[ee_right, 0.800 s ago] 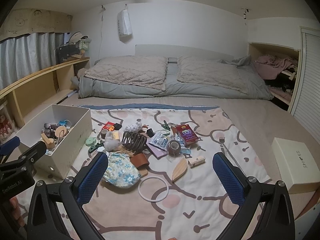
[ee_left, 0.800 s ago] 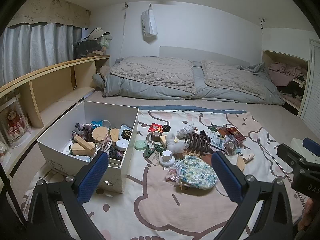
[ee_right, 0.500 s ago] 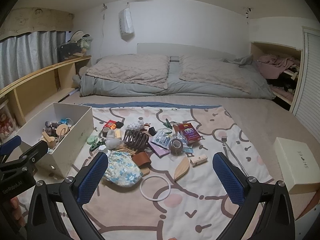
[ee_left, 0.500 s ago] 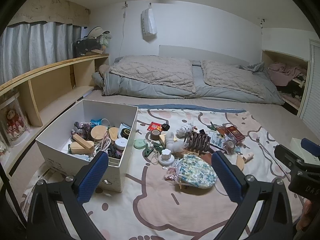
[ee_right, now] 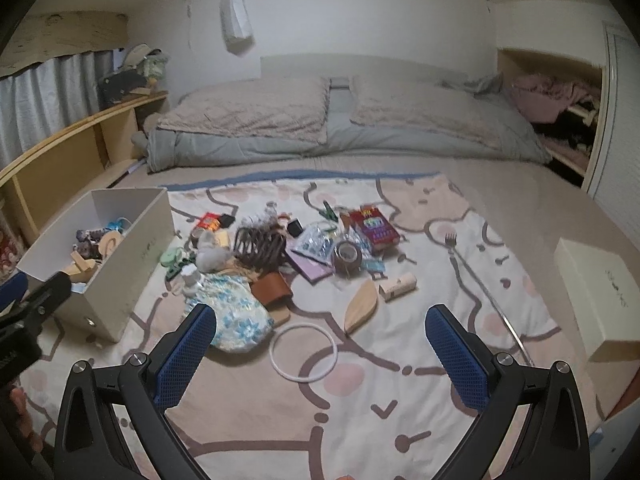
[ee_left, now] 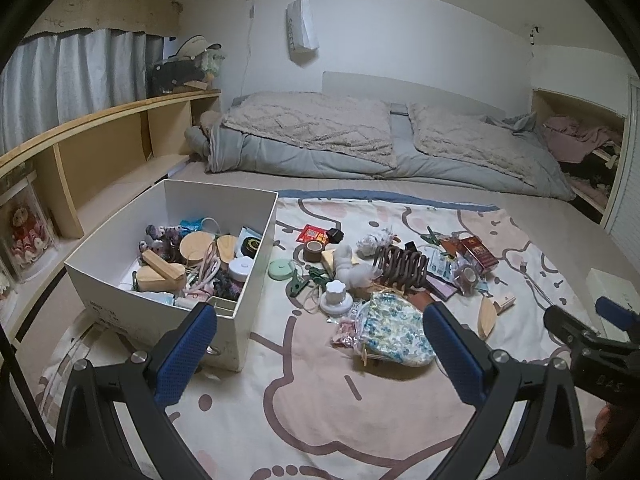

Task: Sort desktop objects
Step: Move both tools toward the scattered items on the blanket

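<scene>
A heap of small objects lies on the patterned blanket (ee_left: 320, 400): a floral pouch (ee_left: 394, 330), a brown claw clip (ee_left: 402, 266), a white knob (ee_left: 336, 296), a red box (ee_left: 478, 254), tape rolls and wooden pieces. A white storage box (ee_left: 252, 280) at the left holds several items. My left gripper (ee_left: 320, 344) hangs open above the blanket, short of the pouch. My right gripper (ee_right: 320, 344) is open too, over a white ring (ee_right: 304, 352), with the floral pouch (ee_right: 236, 316) at its left finger. Nothing is between either pair of fingers.
A closed cream shoebox (ee_right: 596, 300) sits at the right edge of the mattress. Folded bedding (ee_left: 360, 144) fills the back. A wooden shelf (ee_left: 100, 140) runs along the left wall. A metal fork (ee_right: 452, 240) lies on the blanket at the right.
Both grippers have drifted forward toward the heap, so the objects look larger. The right view has also tipped downward and is blurred. Both stay open and empty.
</scene>
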